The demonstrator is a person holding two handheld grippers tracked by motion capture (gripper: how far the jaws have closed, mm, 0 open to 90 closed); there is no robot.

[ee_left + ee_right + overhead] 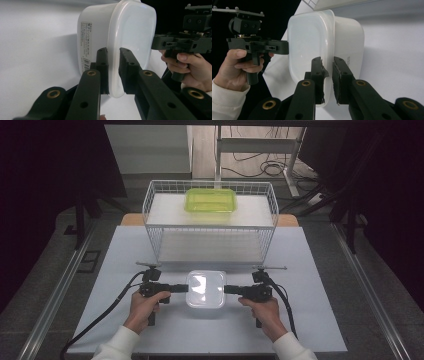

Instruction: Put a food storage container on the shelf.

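A pale grey table (125, 320) stands in a dim room, with loose cables on the floor beyond its far edge. At the back of the table sits a white wire basket (150, 215) with two shelves, and a lime-green lidded container (210, 200) rests on the upper one, well apart from the work in front. Nearer the person, a translucent white lidded container (205, 289) lies just in front of the basket, between the two grippers. The left gripper (113, 71) pinches the container's lid rim on one side, its black jaws closed on it. The right gripper (327, 77) clamps the rim on the opposite side. A printed label (85, 45) runs along the container's side wall; its small text is unreadable. The frosted plastic hides whatever is inside. Frayed padding shows on one right jaw. White sleeves (117, 342) are cut off at the bottom edge of the high view.
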